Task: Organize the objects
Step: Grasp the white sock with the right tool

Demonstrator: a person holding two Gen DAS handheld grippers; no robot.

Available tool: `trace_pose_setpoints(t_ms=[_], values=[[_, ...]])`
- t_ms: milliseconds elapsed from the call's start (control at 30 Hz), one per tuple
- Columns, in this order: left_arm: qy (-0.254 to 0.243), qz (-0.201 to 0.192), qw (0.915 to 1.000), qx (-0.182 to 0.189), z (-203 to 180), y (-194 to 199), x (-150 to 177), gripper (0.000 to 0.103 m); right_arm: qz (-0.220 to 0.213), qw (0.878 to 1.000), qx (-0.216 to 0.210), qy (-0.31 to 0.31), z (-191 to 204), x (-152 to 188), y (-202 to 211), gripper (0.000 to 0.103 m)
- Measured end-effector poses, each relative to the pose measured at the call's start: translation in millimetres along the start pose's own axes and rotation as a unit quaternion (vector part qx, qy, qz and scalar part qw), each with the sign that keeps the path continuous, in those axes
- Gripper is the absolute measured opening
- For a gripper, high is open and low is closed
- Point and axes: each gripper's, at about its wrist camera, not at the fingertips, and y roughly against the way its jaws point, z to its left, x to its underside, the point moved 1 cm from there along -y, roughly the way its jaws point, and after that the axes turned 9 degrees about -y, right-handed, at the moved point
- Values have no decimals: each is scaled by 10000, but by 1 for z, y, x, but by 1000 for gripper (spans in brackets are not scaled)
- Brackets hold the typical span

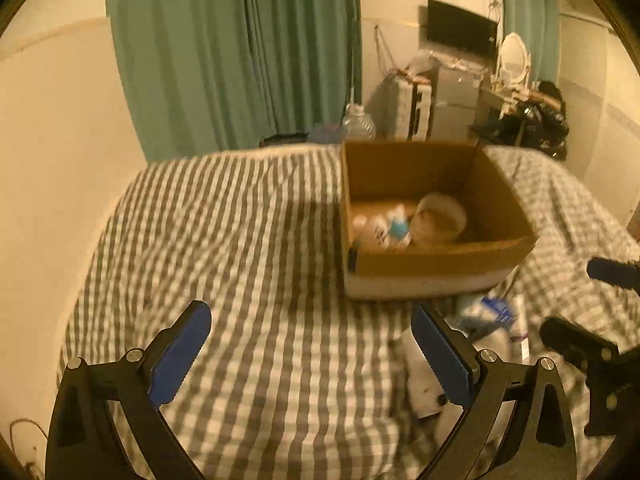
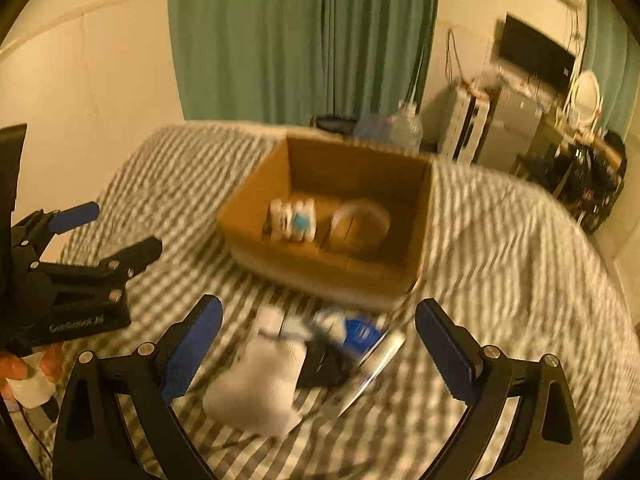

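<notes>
An open cardboard box point(image 1: 432, 268) point(image 2: 320, 276) stands on the checked bedspread point(image 1: 248, 240). In it lie white bottles with a blue cap point(image 1: 394, 232) point(image 2: 294, 220) and a round clear container point(image 1: 442, 216) point(image 2: 362, 220). A blurred pile lies in front of the box: a white cloth point(image 2: 260, 384), a black item point(image 2: 326, 364), a blue pack point(image 1: 494, 308) point(image 2: 362, 332) and a shiny tube point(image 2: 380, 364). My left gripper point(image 1: 312, 324) point(image 2: 116, 232) is open over bare bedspread, left of the pile. My right gripper point(image 2: 320, 320) point(image 1: 592, 304) is open, its fingers straddling the pile without touching it.
Green curtains point(image 1: 240, 52) hang behind the bed. A clear water bottle point(image 1: 358, 122) stands beyond the far edge. Drawers, a wall screen point(image 1: 460, 26), a round mirror and dark clutter fill the right back corner. A bare wall runs along the bed's left side. A hand point(image 2: 16, 368) grips the left handle.
</notes>
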Motion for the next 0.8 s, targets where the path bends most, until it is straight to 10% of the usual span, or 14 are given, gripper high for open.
trace_pose_setpoints(t_ms=[533,800], values=[[239,743,9961,409,2,-50,50,103,1283,9904,-499,143,28,76,-82,96],[194,753,9963,373,-2,-45,51,103,1241,9870,-1008,170,31,79,-67,56]])
